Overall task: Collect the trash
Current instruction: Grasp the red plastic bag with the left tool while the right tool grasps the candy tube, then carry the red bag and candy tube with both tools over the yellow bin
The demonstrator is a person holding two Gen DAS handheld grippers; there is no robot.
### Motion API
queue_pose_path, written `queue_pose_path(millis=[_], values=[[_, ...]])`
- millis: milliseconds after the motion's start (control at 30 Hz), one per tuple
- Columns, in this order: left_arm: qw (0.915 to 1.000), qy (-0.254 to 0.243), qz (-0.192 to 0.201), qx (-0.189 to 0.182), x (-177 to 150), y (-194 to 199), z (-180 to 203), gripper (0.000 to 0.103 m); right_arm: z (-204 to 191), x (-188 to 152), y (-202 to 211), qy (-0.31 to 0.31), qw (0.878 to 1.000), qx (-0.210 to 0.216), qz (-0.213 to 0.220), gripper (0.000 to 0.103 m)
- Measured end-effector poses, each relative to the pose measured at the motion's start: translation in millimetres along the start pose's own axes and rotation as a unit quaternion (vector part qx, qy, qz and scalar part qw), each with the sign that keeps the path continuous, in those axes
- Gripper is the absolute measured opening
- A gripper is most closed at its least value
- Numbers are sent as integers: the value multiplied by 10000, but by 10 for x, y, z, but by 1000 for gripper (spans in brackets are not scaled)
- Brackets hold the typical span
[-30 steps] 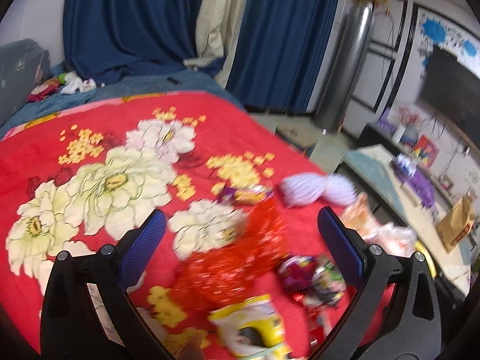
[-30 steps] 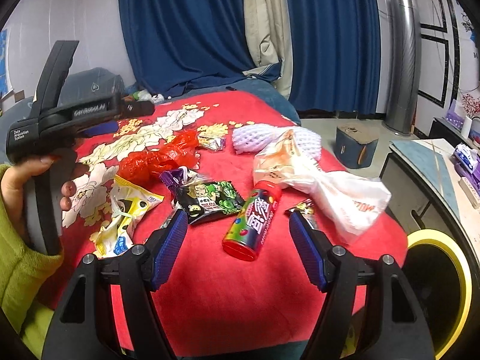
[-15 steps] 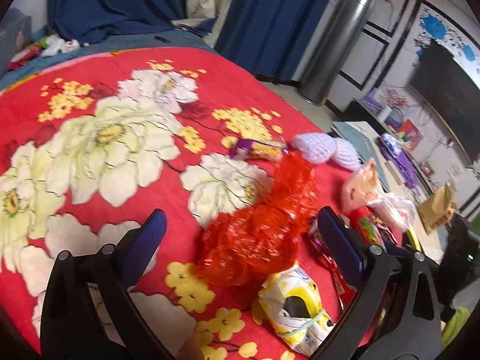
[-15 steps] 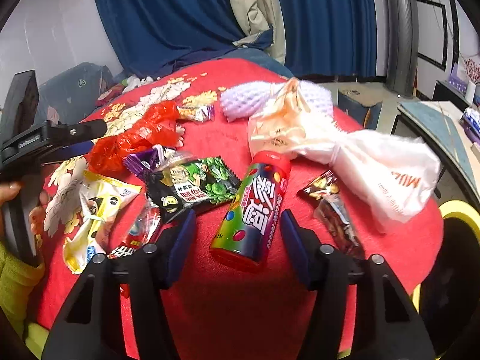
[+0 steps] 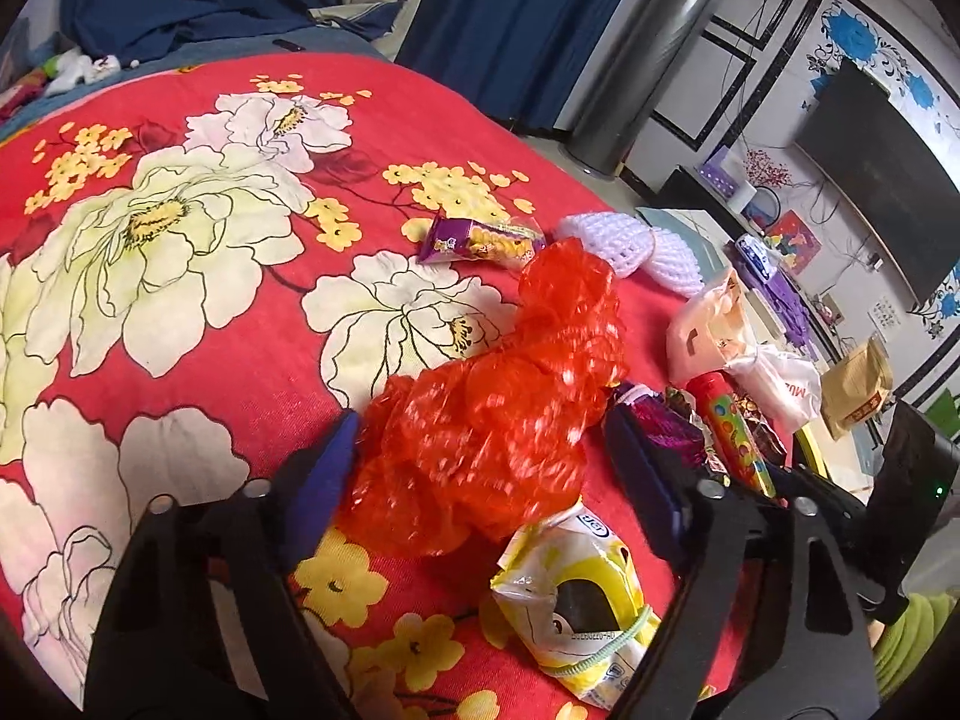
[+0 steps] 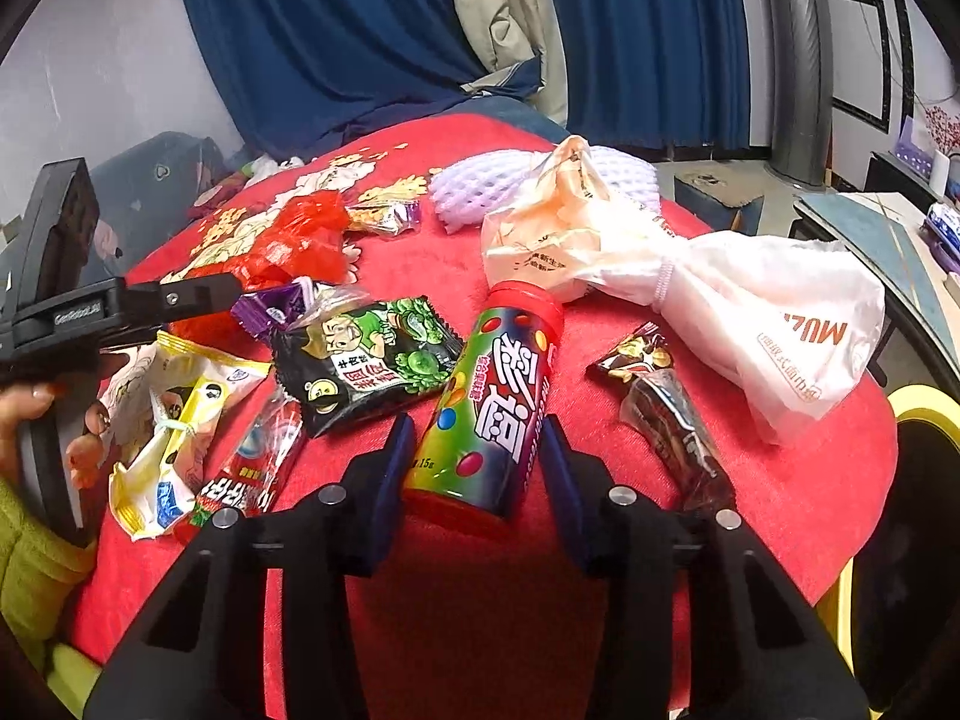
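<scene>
On a red floral blanket (image 5: 240,360) strewn with wrappers, the left gripper (image 5: 480,462) brackets a crumpled red mesh bag (image 5: 498,414), fingers apart; to its right, the right gripper (image 6: 477,456) straddles a candy tube (image 6: 492,402), fingers apart, beside a white plastic bag (image 6: 768,306).

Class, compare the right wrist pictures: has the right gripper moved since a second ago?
Yes. The right gripper has moved forward to the candy tube lying on the red blanket; its fingers have also narrowed and now flank the tube.
</scene>
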State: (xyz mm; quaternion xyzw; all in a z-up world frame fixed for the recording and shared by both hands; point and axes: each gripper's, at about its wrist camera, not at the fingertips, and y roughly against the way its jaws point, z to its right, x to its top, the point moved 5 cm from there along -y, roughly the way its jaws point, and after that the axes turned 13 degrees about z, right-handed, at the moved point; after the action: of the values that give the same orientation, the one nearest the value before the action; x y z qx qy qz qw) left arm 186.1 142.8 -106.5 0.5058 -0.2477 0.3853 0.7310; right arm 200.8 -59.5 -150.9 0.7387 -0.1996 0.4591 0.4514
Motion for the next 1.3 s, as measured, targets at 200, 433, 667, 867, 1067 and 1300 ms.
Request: queue_pose_path(millis=[200,433,667,867,1067,1300], values=[[10000,0,45,-42,8,38,1,43,-12,32,90,-88,9999,105,98,36],[9990,-184,407,-13,128,204,107,32,22,98,295,-52,9991,90,417,33],[9968,-258,754,-69,299,430,239,31,30,183,457,-50,9977,111,666,32],[9958,-345,823,-215,320,500,438,31,35,307,561,-87,9961,120,871,32],[9944,-480,866,-363,326,520,657,31,43,393,701,-72,9950,172,979,32],[9931,-558,913,-483,276,517,873,31,64,473,887,-2,9938,227,1086,32]])
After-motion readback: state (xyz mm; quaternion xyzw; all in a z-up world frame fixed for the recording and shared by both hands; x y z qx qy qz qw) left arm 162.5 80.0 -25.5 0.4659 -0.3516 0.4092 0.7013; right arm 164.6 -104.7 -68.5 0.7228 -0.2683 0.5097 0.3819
